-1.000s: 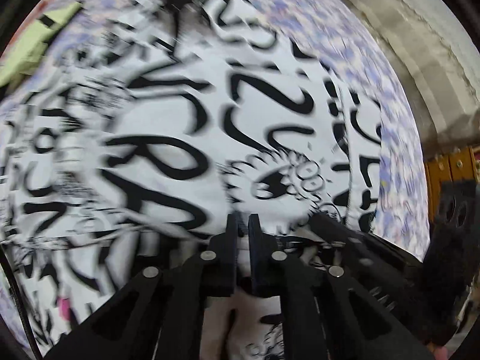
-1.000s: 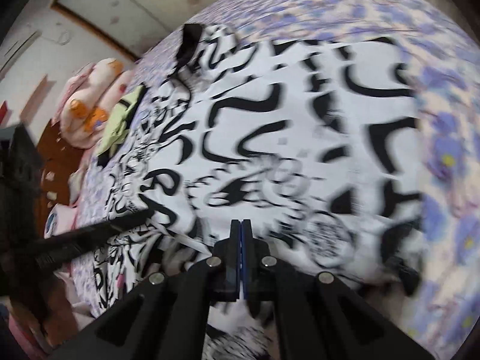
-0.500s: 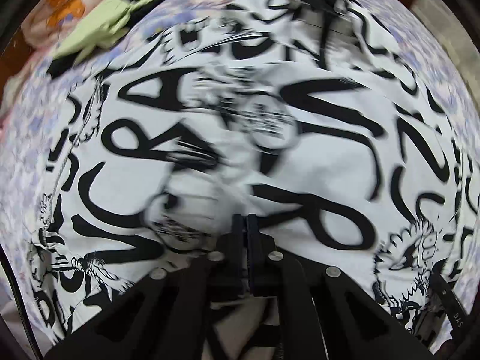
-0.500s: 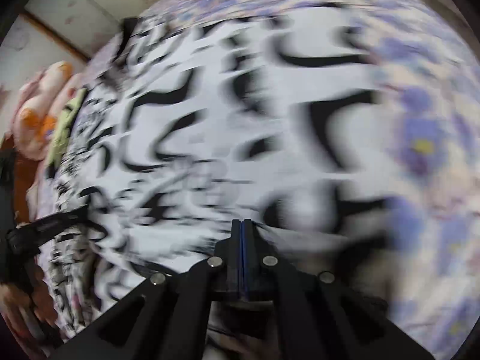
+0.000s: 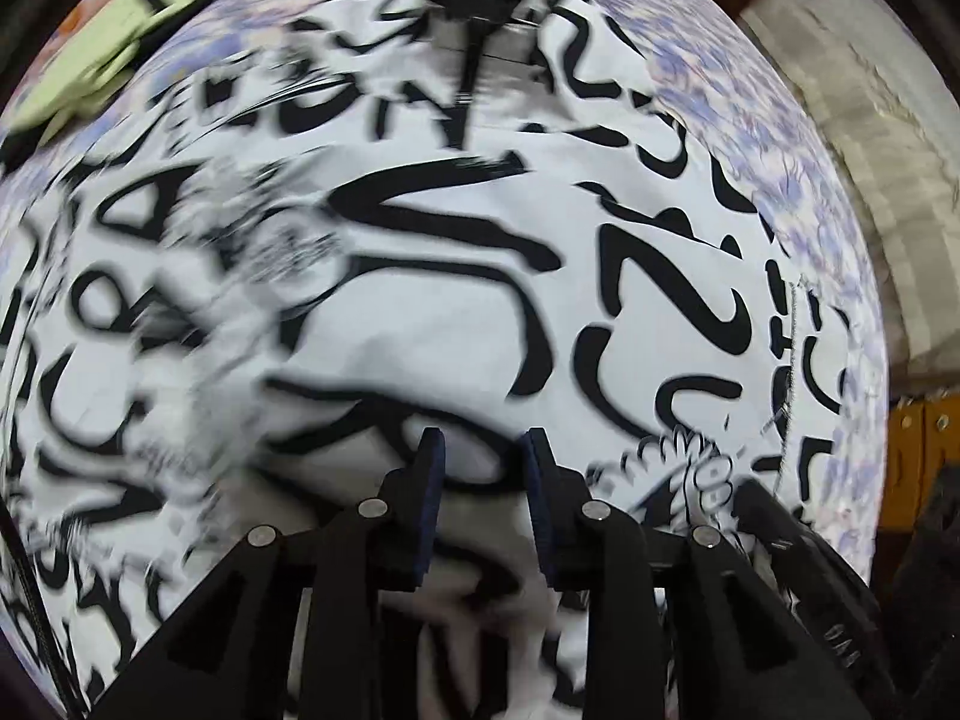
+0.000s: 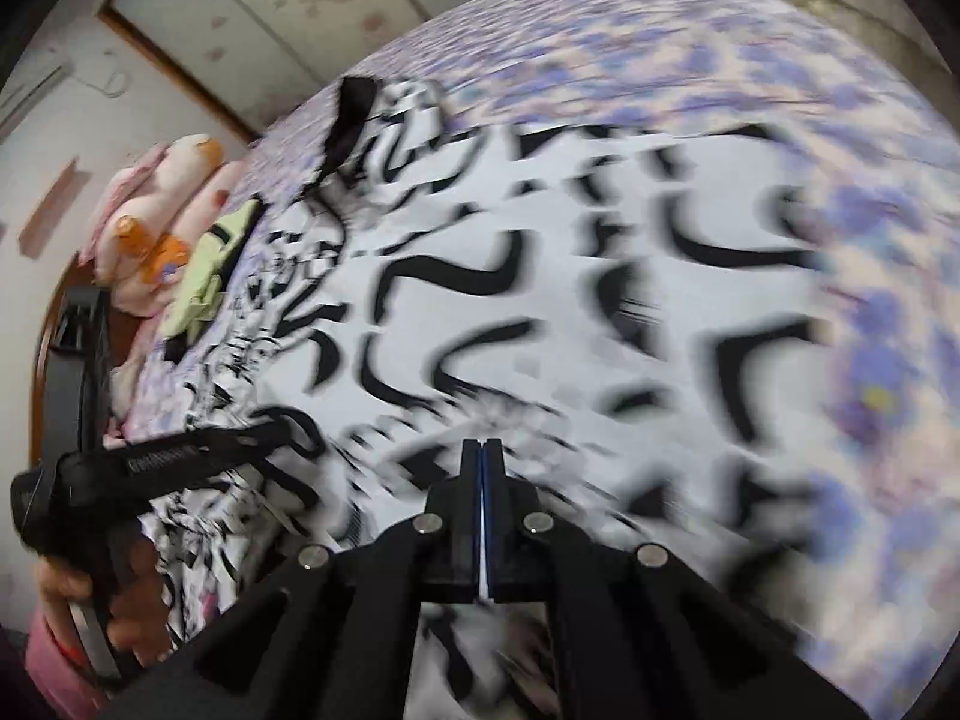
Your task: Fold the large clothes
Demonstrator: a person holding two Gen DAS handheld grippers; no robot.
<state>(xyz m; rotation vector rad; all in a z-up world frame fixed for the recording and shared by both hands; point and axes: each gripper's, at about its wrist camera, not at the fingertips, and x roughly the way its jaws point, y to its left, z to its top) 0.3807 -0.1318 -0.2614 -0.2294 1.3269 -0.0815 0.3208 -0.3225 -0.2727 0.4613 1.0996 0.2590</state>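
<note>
A black-and-white printed garment point(image 5: 456, 312) is seen spread on a floral-sheeted bed point(image 6: 870, 300), folding only partly done. The left claw point(image 5: 483, 450) has just been opened, cloth lying unpinched between; the right claw point(image 6: 483, 456) is clamped on a white fabric edge.

Matt printed cloth garment point(image 5: 456, 300)

A home bedroom: floral bedsheet point(image 6: 780, 78), pink plush toy point(image 6: 162, 204), wooden headboard point(image 6: 51, 324).
</note>
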